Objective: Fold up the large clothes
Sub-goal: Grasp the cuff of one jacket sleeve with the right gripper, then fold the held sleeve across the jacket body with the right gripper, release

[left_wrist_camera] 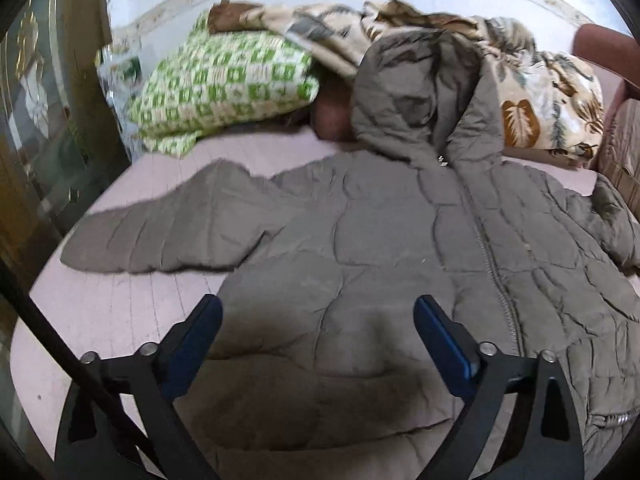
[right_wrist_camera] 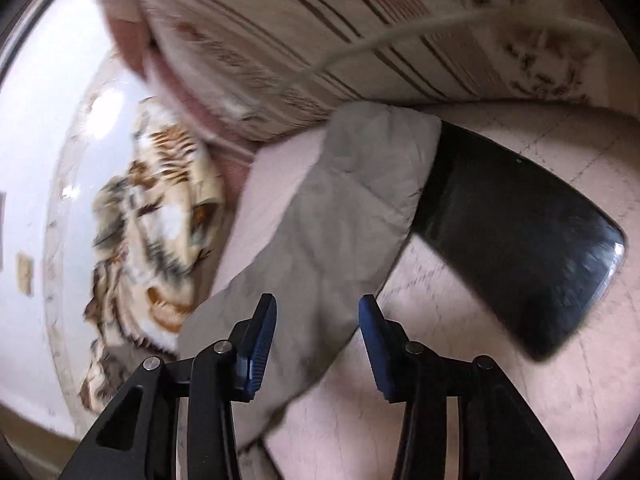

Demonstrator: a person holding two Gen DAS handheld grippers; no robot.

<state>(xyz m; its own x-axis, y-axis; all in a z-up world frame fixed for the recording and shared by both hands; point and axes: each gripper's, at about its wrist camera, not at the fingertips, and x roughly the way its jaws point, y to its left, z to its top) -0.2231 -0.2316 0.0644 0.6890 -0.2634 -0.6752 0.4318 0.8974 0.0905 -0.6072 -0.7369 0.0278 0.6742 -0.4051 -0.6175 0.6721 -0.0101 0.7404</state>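
A grey-brown quilted hooded jacket (left_wrist_camera: 360, 232) lies spread front-up on the pink bed sheet (left_wrist_camera: 120, 312). Its zipper is closed, its hood (left_wrist_camera: 412, 92) is at the far side, and one sleeve (left_wrist_camera: 160, 236) stretches left. My left gripper (left_wrist_camera: 318, 304) hovers open over the jacket's lower body with nothing between its fingers. In the right wrist view the jacket's other sleeve (right_wrist_camera: 340, 208) runs diagonally across the sheet. My right gripper (right_wrist_camera: 318, 302) stands over that sleeve, jaws part-way apart and pads not pressing on the cloth. This view is rolled sideways and blurred.
A green-checked folded blanket (left_wrist_camera: 224, 84) and a leaf-patterned blanket (left_wrist_camera: 540, 92) are piled at the far side of the bed. A flat black object (right_wrist_camera: 520, 240) lies under the sleeve's cuff end. Striped fabric (right_wrist_camera: 320, 20) borders the bed, and wooden furniture (left_wrist_camera: 60, 120) stands at the left.
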